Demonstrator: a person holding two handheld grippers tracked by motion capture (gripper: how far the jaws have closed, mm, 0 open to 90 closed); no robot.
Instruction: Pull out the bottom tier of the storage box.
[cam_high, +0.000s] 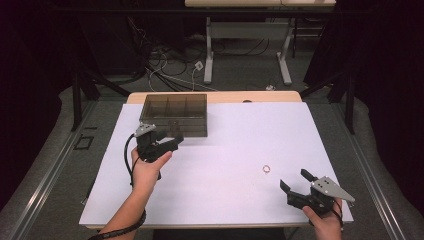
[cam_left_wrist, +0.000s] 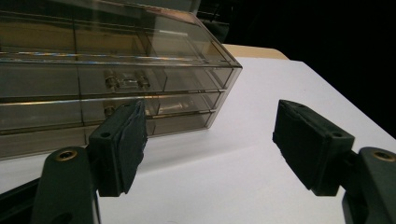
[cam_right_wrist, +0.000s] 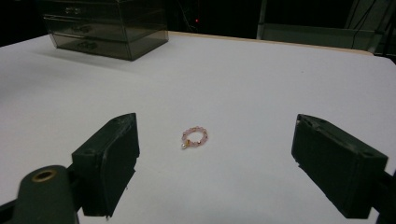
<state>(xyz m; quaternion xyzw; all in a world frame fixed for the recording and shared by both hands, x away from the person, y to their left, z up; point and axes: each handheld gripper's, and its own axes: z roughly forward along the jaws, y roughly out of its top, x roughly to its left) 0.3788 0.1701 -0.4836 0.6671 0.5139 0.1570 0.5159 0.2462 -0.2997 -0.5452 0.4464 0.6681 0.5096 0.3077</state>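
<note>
The smoky clear drawer box (cam_high: 174, 114) stands near the table's (cam_high: 225, 165) far left edge, with the left gripper (cam_left_wrist: 205, 140) facing its drawers, jaws wide and holding nothing. It looks rigid, slick and light, best gripped by a drawer's small handle (cam_left_wrist: 126, 82). Toward the near right corner, the tiny beaded ring (cam_right_wrist: 194, 138) lies ahead of the right gripper (cam_right_wrist: 215, 163), whose 2 jaws are also wide.

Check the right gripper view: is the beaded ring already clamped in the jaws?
No, the beaded ring lies on the white table, ahead of the open right hand-held gripper.

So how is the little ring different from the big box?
The ring is tiny, pink and beaded; the drawer box is big, smoky and see-through. The ring lies flat in front of the right tongs; the box stands by the left tongs. Both sit on the white table.
</note>
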